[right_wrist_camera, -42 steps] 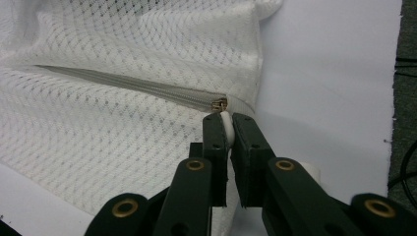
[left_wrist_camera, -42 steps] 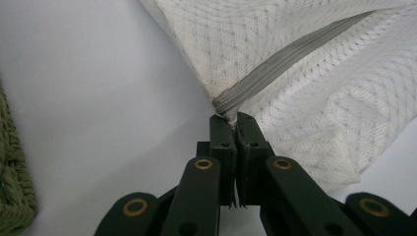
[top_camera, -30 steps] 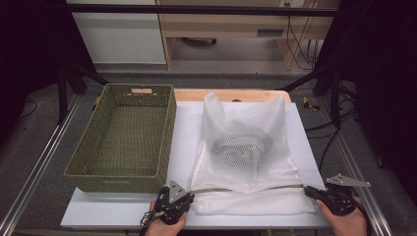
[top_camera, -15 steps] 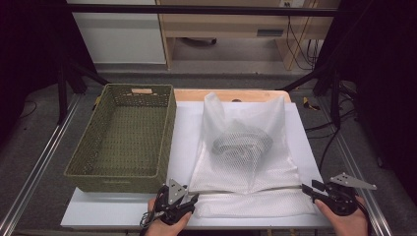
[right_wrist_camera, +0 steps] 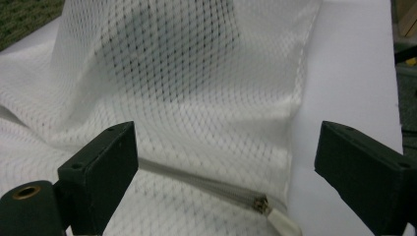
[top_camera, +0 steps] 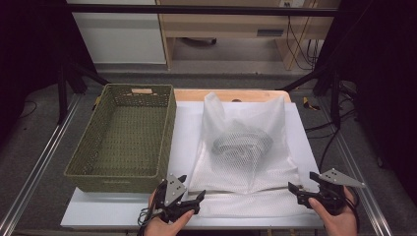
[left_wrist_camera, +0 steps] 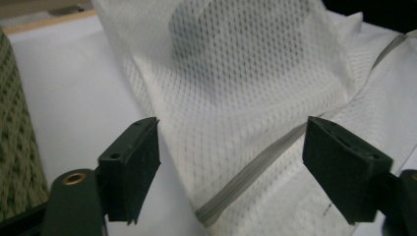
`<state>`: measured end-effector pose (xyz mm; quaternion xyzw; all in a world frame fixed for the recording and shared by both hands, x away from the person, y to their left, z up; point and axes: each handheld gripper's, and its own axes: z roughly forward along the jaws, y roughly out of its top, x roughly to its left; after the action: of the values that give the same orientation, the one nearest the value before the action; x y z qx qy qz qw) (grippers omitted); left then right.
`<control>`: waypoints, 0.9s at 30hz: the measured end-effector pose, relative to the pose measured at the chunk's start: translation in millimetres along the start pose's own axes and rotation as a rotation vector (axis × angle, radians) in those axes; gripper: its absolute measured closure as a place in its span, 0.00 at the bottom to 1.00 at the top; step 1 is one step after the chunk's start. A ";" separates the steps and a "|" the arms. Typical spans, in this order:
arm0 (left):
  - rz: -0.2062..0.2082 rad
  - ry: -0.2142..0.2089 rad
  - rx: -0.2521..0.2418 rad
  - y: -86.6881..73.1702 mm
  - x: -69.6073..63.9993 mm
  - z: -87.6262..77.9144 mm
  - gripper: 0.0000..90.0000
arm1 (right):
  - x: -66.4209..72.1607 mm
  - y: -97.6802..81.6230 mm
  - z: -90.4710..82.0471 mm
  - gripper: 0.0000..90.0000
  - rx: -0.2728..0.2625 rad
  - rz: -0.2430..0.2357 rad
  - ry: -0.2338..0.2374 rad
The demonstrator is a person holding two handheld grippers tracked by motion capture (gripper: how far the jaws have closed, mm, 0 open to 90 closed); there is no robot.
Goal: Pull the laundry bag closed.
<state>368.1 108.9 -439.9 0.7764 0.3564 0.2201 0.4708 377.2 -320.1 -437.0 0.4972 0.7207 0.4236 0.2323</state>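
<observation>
A white mesh bag lies flat on the white board with a dark round thing inside it. Its grey zipper runs along the near edge and ends in a white pull. My left gripper hovers at the bag's near left corner. Its jaws have just been opening and now stand wide, and the mesh between them is untouched. My right gripper is at the near right corner. Its jaws have also just been opening, and they stand apart over the zipper end without pressing on it.
A green woven basket stands on the left of the board, close beside my left gripper. Metal rails run along both table sides. A wooden strip borders the far edge.
Both grippers let go of the bag's near edge, which was stretched taut between them. Their jaws spread wide, the edge sank onto the board, and both hands lifted slightly.
</observation>
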 end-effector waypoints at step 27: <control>0.028 -0.055 -0.086 11.5 22.8 45.0 0.06 | -13.5 4.5 41.2 0.14 -0.111 -0.074 -0.189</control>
<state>417.3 96.9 -450.3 0.7660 0.3228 0.2204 0.5103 416.0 -316.0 -456.4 0.4942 0.6890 0.4052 0.3419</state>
